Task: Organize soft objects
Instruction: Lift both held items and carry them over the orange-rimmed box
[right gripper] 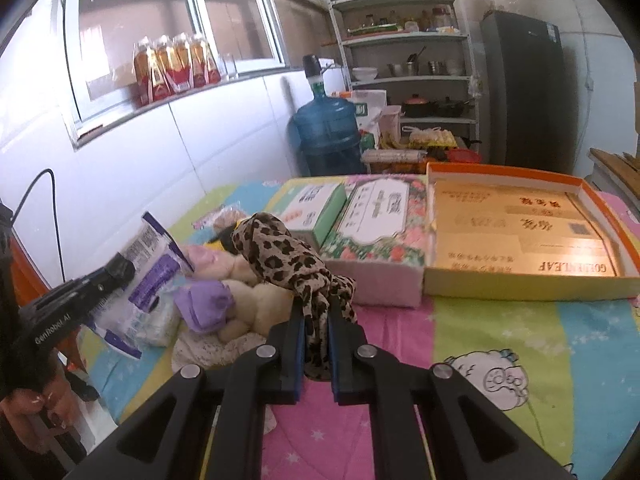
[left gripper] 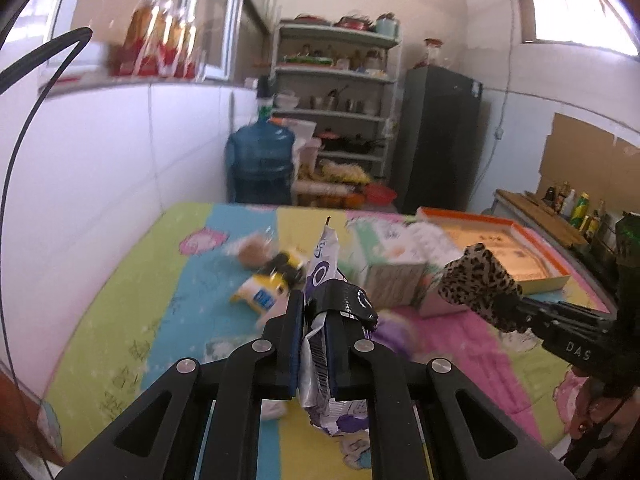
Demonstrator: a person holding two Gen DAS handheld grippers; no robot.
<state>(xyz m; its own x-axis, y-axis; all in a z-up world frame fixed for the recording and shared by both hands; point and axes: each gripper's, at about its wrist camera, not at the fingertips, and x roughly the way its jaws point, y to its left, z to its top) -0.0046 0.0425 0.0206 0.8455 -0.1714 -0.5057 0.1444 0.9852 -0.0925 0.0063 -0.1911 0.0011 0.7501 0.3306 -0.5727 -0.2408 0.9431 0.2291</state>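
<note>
My left gripper [left gripper: 316, 312] is shut on a purple-and-white soft packet [left gripper: 320, 344] and holds it above the colourful mat; the same packet [right gripper: 148, 276] shows at the left of the right wrist view. My right gripper [right gripper: 316, 316] is shut on a leopard-print cloth [right gripper: 280, 256], lifted off the mat, and that cloth [left gripper: 476, 284] also appears on the right of the left wrist view. On the mat lie a purple cloth [right gripper: 206, 304], a cream plush toy [right gripper: 256, 300] and a yellow packet [left gripper: 268, 288].
An open orange-rimmed box [right gripper: 520, 236] lies at the mat's far right. Beside it stand a floral box [right gripper: 380, 220] and a green-white box [right gripper: 316, 208]. A blue water jug [right gripper: 326, 132], shelves [right gripper: 404, 60] and a dark fridge [right gripper: 528, 92] stand behind. White wall on the left.
</note>
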